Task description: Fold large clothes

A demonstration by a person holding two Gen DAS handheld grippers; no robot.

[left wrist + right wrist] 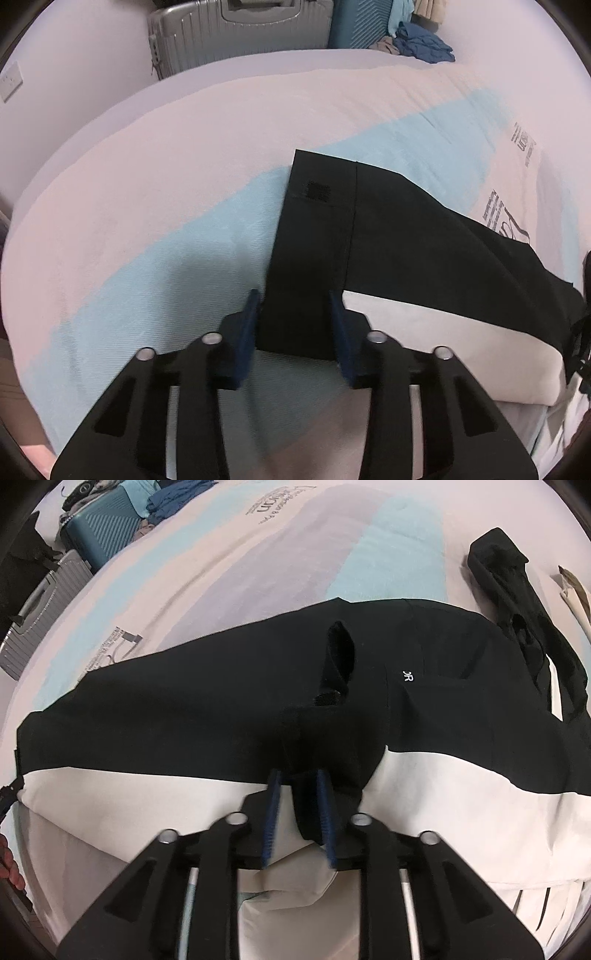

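A large black garment (406, 236) lies spread across a bed with pink and light-blue stripes (166, 177). One end of it, with a small hook-and-loop patch (318, 192), runs down between the blue pads (249, 325) of my left gripper (293, 295), and both pads rest against the cloth. In the right wrist view the same black garment (184, 720) stretches from left to right and bears a small white logo (408, 676). A bunched fold of it hangs between the jaws of my right gripper (299, 775). Pale sheet shows between the left pad (273, 805) and the fold.
A grey suitcase (236, 33), a teal suitcase (358, 22) and a pile of blue clothes (424, 44) stand beyond the bed's far side. Another black piece (517, 590) lies at the right on the bed. A white pillow (443, 794) sits under the garment's near edge. Fingers of a hand (11, 864) show at the left rim.
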